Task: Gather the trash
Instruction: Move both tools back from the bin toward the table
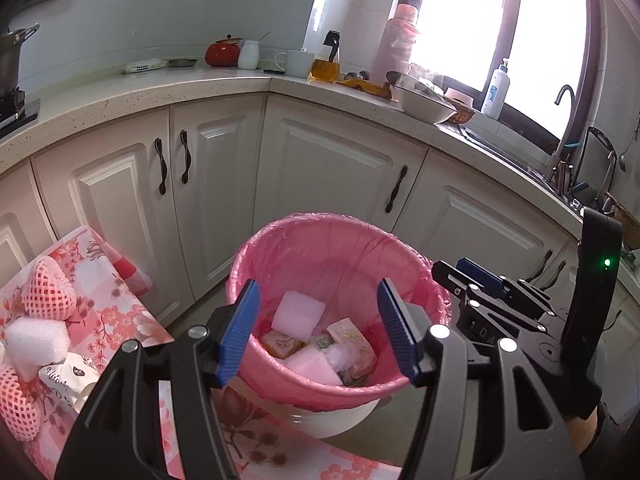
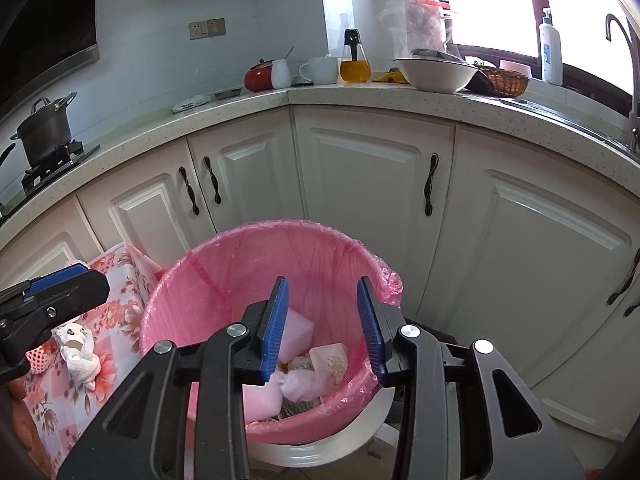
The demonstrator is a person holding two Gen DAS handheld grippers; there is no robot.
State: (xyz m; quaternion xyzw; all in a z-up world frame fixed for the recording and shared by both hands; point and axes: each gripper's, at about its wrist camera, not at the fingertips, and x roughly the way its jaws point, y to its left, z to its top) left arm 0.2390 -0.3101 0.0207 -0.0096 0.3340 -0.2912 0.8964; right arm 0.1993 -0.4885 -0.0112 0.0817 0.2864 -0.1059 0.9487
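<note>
A white bin with a pink liner (image 1: 328, 220) (image 2: 280, 228) stands on the floor before the cabinets. Inside it lie a pale foam block (image 1: 298, 314) (image 2: 296, 334) and several wrappers (image 1: 352, 338). My left gripper (image 1: 320, 332) hangs open over the bin's mouth with nothing between its blue pads. My right gripper (image 2: 324, 328) is also open and empty above the bin, just right of the left one (image 1: 460, 272). On the floral table to the left lie a pink foam net (image 1: 46, 288), a white foam piece (image 1: 36, 344) and a crumpled white wrapper (image 1: 66, 380) (image 2: 78, 350).
The floral-cloth table (image 1: 120, 320) sits close against the bin's left side. White cabinets (image 2: 372, 176) curve behind the bin. The counter above holds a bowl (image 2: 436, 74), cups, an oil bottle and a pot on the stove (image 2: 46, 128).
</note>
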